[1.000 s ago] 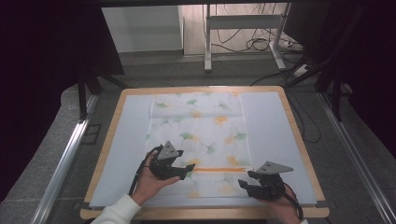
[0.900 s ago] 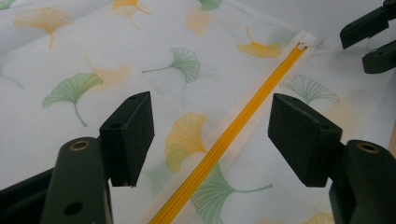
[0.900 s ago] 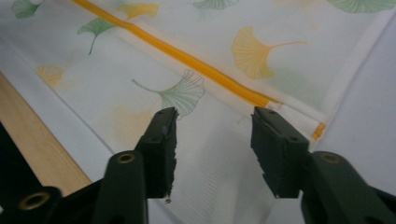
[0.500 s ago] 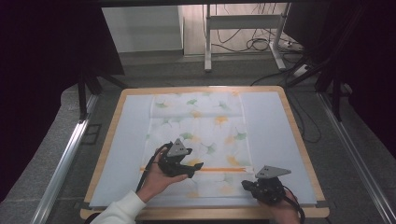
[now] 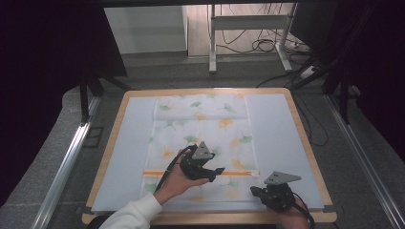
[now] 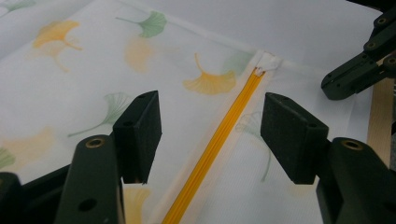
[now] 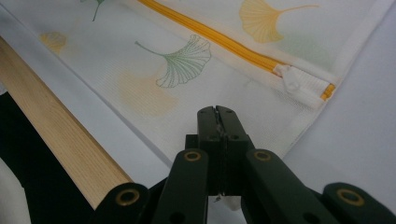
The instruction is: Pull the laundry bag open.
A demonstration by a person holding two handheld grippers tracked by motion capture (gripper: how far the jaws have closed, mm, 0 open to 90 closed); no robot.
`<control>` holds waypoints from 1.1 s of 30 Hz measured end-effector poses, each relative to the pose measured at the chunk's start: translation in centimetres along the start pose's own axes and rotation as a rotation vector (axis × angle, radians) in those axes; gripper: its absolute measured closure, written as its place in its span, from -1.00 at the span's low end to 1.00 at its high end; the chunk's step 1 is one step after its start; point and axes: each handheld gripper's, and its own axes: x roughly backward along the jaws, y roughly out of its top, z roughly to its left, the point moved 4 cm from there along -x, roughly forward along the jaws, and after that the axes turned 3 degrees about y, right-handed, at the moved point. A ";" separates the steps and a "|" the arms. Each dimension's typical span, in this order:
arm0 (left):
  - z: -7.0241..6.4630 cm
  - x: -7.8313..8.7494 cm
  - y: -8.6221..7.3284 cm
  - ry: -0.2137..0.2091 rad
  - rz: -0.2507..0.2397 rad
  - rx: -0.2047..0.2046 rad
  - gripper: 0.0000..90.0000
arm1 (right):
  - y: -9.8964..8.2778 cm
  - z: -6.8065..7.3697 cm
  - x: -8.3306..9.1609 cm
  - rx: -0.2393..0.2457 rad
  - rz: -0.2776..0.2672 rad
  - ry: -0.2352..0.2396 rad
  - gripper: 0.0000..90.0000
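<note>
Right gripper [image 7: 218, 114], nearest the table's front edge, is clamped tight on the near right corner of the mesh laundry bag [image 5: 200, 138], which lies flat on the white mat [image 5: 282, 138]; left gripper [image 6: 211, 135] hovers farther in, jaws apart and just now narrowing, straddling the orange zipper [image 6: 219, 140] without touching it. Judged: bag is light, limp and thin, so it will bunch and slide unless pinned. Best hold is the white zipper pull [image 7: 292, 79] at the far right end, pinched while the corner stays anchored.
</note>
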 end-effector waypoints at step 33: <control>-3.4 -8.2 3.2 -0.143 0.082 -0.124 -0.01 | -0.1 0.1 -0.4 0.012 0.013 0.009 0.96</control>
